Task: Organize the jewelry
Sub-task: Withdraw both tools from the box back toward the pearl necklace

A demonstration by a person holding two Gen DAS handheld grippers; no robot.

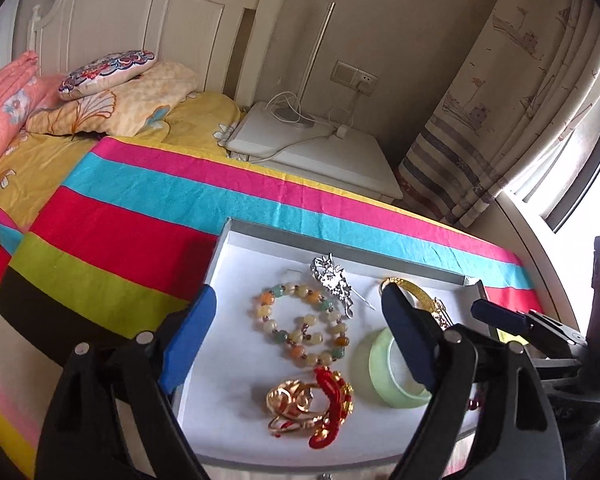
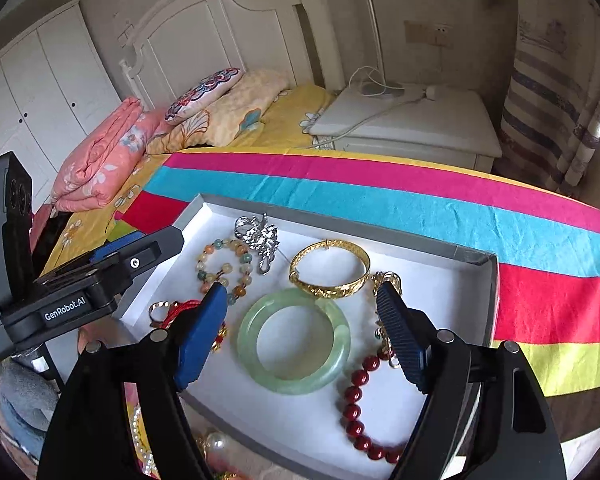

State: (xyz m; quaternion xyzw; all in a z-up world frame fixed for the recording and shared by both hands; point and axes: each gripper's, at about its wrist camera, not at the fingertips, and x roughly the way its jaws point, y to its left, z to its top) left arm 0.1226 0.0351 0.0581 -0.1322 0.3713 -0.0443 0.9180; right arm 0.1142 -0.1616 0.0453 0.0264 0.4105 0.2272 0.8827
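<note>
Two hand-held grippers, left (image 1: 300, 320) and right (image 2: 300, 316), hang spread wide, pinching nothing, over a white tray (image 2: 440, 276) on the striped bed. Inside lie a green bangle (image 2: 294, 340), gold bangle (image 2: 330, 270) and red beads (image 2: 356, 412).

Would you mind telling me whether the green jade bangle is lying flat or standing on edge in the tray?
Flat. The green jade bangle rests on the white tray floor, its full ring visible from above.
</note>
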